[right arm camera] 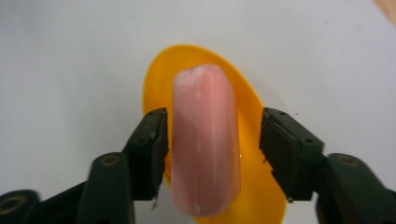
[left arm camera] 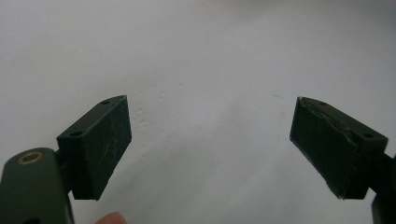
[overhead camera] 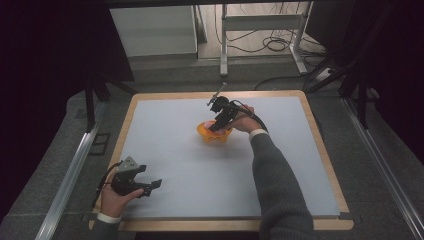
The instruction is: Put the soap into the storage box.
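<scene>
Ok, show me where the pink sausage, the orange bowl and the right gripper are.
pink sausage point(right arm camera: 205, 140), right gripper view, middle of its body.
orange bowl point(right arm camera: 159, 74), right gripper view, far-left rim.
right gripper point(right arm camera: 212, 154), right gripper view, midway between its two black pads.

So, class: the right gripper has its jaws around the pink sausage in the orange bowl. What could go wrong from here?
1. The right gripper stands open with the pink sausage between its pads; pulling away crookedly could drag it out.
2. The orange bowl looks light, so a nudge may tip or slide it.
3. The left gripper rests open far away, unable to steady the bowl.
</scene>
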Available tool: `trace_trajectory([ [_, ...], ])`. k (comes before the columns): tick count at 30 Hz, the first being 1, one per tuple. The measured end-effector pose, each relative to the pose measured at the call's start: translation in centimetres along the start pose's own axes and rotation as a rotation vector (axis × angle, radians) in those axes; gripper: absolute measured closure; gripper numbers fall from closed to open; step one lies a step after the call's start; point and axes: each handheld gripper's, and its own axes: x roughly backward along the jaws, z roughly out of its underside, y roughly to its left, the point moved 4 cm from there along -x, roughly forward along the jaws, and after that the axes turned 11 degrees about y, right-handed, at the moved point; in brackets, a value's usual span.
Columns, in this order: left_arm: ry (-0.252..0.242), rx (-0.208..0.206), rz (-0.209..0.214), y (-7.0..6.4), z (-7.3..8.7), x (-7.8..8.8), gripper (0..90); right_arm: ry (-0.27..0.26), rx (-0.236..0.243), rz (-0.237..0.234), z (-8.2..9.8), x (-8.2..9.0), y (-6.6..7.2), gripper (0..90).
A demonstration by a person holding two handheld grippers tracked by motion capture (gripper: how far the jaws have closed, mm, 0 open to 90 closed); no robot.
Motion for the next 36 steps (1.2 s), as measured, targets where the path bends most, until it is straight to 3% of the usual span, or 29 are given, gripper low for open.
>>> trace_trajectory([
  [6, 0.006, -0.004, 0.000, 0.0, 0.0, -0.1, 13.2, -0.061, -0.066, 0.001, 0.6, 1.4, 0.0, 35.5],
  [22, 0.012, -0.007, -0.001, -0.2, 0.0, -0.3, 13.1, -0.144, -0.126, 0.018, 3.8, 3.7, 0.2, 31.5],
  [36, 0.014, -0.006, -0.002, -0.3, 0.0, -0.3, 13.1, -0.195, -0.259, 0.074, 9.7, 5.0, 1.1, 31.2],
])
